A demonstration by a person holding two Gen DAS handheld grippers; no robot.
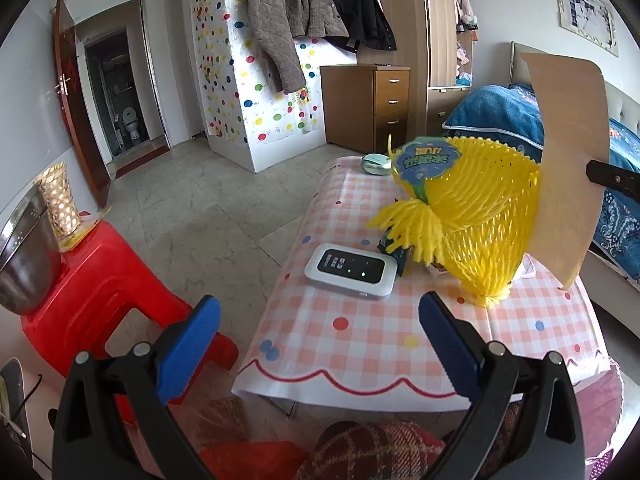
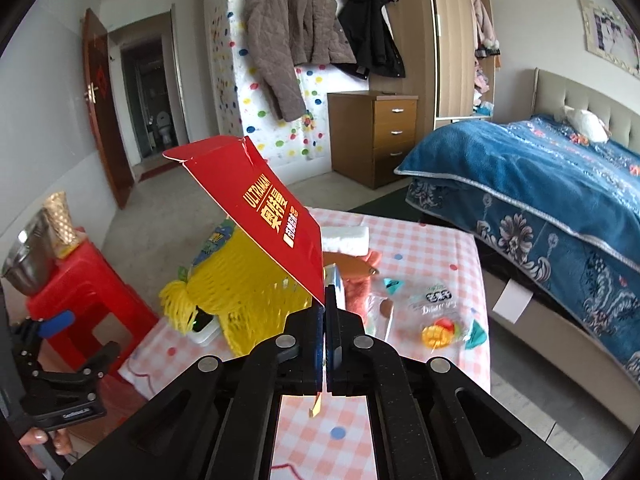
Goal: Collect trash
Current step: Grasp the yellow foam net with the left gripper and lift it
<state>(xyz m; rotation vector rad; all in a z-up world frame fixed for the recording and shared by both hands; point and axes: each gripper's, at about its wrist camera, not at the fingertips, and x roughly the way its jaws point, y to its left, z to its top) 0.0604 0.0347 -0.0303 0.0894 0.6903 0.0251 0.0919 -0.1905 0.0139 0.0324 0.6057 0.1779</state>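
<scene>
Trash collection barely begun: one piece lifted.
The right gripper (image 2: 325, 300) pinches a red cardboard flap (image 2: 264, 216) above the worktop (image 2: 432, 248); the left gripper (image 1: 320, 340) hangs wide open, empty. Yellow foam net (image 1: 472, 216) and wrappers (image 2: 436, 312) remain.

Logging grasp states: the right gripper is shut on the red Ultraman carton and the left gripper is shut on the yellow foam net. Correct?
Partly. The right gripper is shut on the red Ultraman carton, but the left wrist view shows the left gripper open, holding nothing; the yellow foam net is untouched by it.

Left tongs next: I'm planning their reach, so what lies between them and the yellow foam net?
In the left wrist view, only checkered tablecloth lies between the open left tongs and the yellow foam net; the white device sits just left of that line.
</scene>
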